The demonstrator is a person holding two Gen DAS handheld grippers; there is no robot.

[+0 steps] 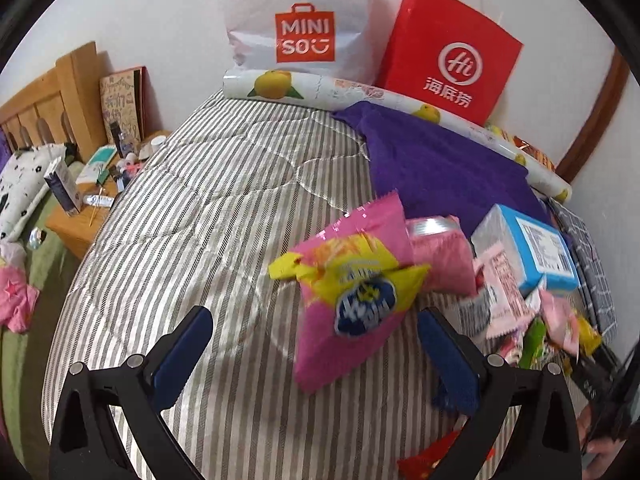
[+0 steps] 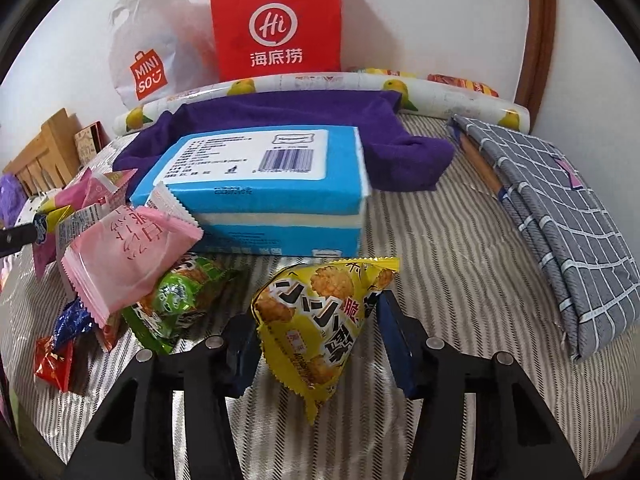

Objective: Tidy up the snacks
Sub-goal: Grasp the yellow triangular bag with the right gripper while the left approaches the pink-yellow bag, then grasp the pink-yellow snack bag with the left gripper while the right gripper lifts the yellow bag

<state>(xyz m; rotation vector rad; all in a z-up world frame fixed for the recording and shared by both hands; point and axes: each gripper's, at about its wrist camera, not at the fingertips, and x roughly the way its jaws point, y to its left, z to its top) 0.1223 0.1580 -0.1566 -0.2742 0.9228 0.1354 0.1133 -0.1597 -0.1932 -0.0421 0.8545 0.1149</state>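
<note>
Right wrist view, lower centre: right gripper (image 2: 316, 344), jaws part-way in on either side of a yellow snack packet (image 2: 320, 320); the right pad looks to touch the packet's edge, the left pad seems just clear, so a firm hold is not certain. Judged advice: close on the puffed middle of the packet, not the crimped seam, and lift straight so the green packet (image 2: 176, 300) just beside it at left stays put.

Left wrist view, lower centre: left gripper (image 1: 316, 356), fingers wide apart, nothing held; pink snack bag (image 1: 352, 288) stands between and beyond the tips, touching neither pad as far as can be told.

Other stock, right wrist view: pale pink wrapper (image 2: 128, 248) leaning on a blue box (image 2: 256, 184), small red and blue sweets at lower left.

Surface: bed with grey striped quilt (image 2: 440, 280); purple cloth (image 2: 400, 148) and folded checked cloth (image 2: 560, 220) lie on it.

Room: white wall, red paper bag (image 2: 276, 24) and white plastic bag (image 1: 300, 20) at top, wooden headboard at upper left.
</note>
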